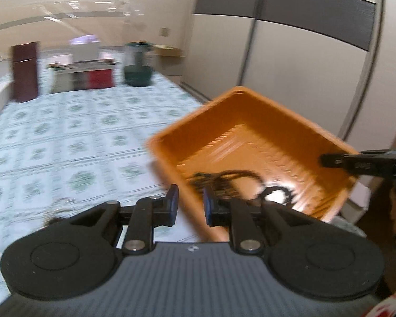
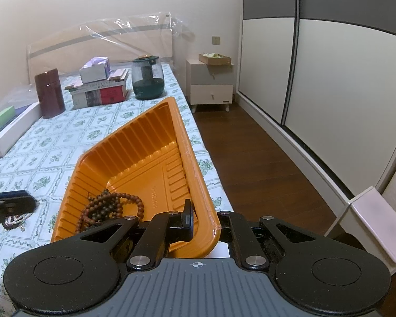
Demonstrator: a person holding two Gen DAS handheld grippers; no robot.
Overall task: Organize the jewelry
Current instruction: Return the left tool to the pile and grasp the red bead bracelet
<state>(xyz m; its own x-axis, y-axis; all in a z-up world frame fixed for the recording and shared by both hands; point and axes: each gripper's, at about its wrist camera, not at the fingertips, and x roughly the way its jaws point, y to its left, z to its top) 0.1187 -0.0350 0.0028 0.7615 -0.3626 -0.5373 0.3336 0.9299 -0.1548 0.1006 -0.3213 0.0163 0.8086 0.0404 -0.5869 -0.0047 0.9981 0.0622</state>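
We see the tray (image 2: 134, 145) on the bed (image 2: 39, 153), at its edge. The beads (image 2: 105, 206) lie in the tray at 7 o'clock. Behind, at 11 o'clock, stand the books (image 2: 97, 92), with the jar (image 2: 147, 79) right of them.

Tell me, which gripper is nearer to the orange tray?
Right. The right gripper is clamped on the orange tray at its near rim; the left gripper hangs open beside the tray's edge, not touching.

Tray (image 2: 155, 142) interior open; jar (image 2: 147, 78), books (image 2: 100, 92) crowd headboard end
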